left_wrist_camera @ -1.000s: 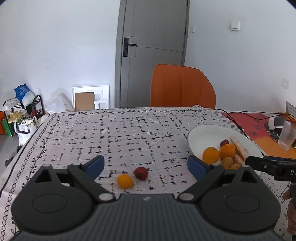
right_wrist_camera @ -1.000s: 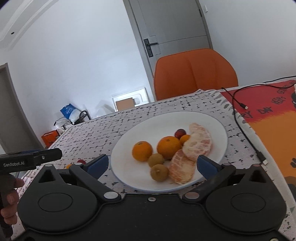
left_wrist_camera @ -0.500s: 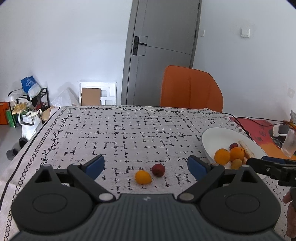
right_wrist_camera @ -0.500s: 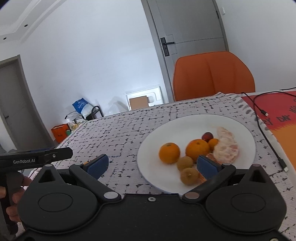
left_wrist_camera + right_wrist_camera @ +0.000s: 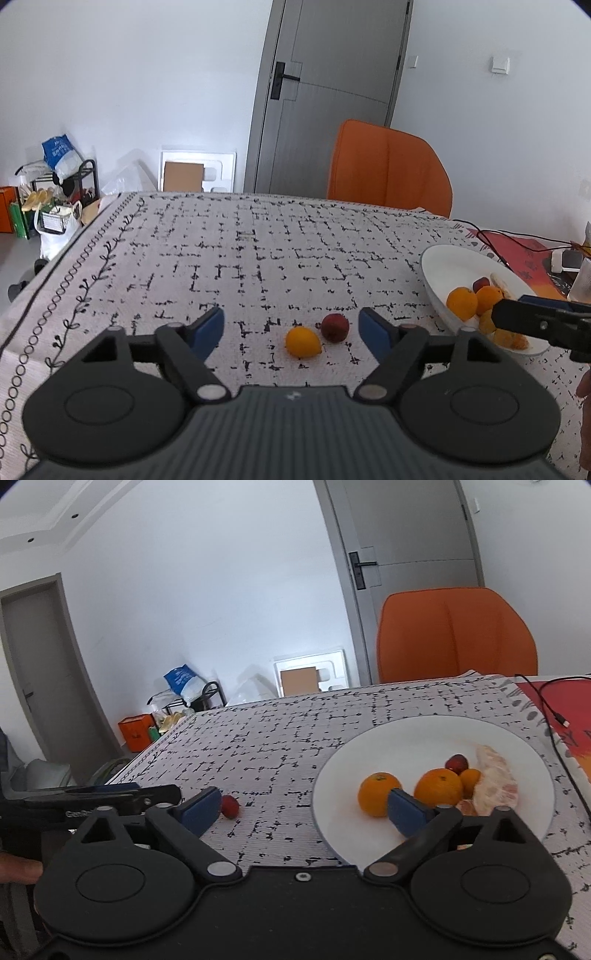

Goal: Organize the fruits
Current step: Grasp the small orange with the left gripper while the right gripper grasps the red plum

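Several fruits (image 5: 437,788) on white plate (image 5: 413,734)

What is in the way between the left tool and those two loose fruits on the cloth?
Nothing visible. The left tool is open, and the yellow fruit and red fruit lie on bare cloth just ahead, between its fingers. The plate sits off to the right.

The surface (image 5: 258,258) is viewed low from its near edge by both wrist cameras, aimed toward 12 o'clock; the plate (image 5: 424,734) and orange chair (image 5: 388,166) are shared.
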{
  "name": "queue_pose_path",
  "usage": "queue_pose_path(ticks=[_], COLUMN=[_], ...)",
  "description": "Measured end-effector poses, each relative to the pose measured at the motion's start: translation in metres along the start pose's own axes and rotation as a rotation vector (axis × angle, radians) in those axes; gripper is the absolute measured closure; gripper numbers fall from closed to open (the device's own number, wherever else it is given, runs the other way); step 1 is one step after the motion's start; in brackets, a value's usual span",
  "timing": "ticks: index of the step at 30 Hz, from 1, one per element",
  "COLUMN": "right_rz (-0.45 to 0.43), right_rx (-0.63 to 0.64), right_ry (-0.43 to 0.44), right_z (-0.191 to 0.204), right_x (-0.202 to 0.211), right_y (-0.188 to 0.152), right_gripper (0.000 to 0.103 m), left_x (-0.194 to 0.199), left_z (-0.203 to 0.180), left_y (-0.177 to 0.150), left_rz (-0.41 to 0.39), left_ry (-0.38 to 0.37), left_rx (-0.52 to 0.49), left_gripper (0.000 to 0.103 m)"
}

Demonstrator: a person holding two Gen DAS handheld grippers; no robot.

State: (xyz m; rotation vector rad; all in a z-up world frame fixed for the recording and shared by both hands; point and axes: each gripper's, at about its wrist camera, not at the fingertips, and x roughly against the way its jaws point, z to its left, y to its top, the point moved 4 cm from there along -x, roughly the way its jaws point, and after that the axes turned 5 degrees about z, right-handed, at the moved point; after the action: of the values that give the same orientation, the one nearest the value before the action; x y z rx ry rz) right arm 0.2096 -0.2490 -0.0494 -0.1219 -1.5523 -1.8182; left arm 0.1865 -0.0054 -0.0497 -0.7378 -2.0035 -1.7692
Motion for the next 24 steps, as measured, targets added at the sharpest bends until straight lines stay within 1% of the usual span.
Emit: queue_pose_path(ticks=[1,4,7,10,12,14,16,17,18,20,21,24], right_rz=[0.004,0.018,0.026,0.038,0.044,0.049,0.054,0.058,0.063,0.071,0.074,0.085], right_rx=[0.004,0.015,0.026,0.037,0.045,0.049,0.051,0.052,0.054,0.064,0.070,0.089], right_ry=[0.003,0.012,0.022,0.031,0.038,0.043,0.048,0.050,0.053,0.060,0.062,0.072], right_z=[0.000,0.003,0.006,0.010,0.012,0.014,0.015,0.016,0.018,0.022,0.024,0.030], right_x=[-0.002,-0.008,-0.012,-0.016,-0.019,-0.022,-0.025,-0.027,-0.029,-0.033,-0.034,-0.039], right_y=[0.000,0.001,0.002,0.004,0.004,0.005,0.005,0.005,0.006,0.006,0.006,0.006], right_gripper=[0.017,0.023,0.028,0.033,0.035,0.035,0.039,0.040,0.043,0.046,0.048,0.049], left_x=[-0.002,-0.009,-0.015,-0.023,-0.027,-0.030,-0.032,-0.033,-0.034,-0.031,-0.029,-0.025], left_z=[0.000,-0.001,-0.001,-0.001,0.000,0.000,0.000,0.000,0.001,0.003,0.004,0.007], left_y=[-0.001,-0.004,-0.006,-0.007,-0.007,-0.006,-0.006,-0.006,-0.007,-0.005,-0.004,-0.002], left_rz=[0.006,0.022,0.036,0.054,0.063,0.065,0.067,0.070,0.070,0.069,0.064,0.054], left_ry=[-0.003,-0.010,-0.014,-0.014,-0.015,-0.017,-0.023,-0.026,-0.035,-0.052,-0.050,-0.040], left_rx=[0.002,0.003,0.000,0.003,0.007,0.006,0.004,0.006,0.015,0.037,0.035,0.034], left_gripper=[0.031,0.037,0.043,0.051,0.056,0.058,0.064,0.075,0.083,0.089,0.094,0.095])
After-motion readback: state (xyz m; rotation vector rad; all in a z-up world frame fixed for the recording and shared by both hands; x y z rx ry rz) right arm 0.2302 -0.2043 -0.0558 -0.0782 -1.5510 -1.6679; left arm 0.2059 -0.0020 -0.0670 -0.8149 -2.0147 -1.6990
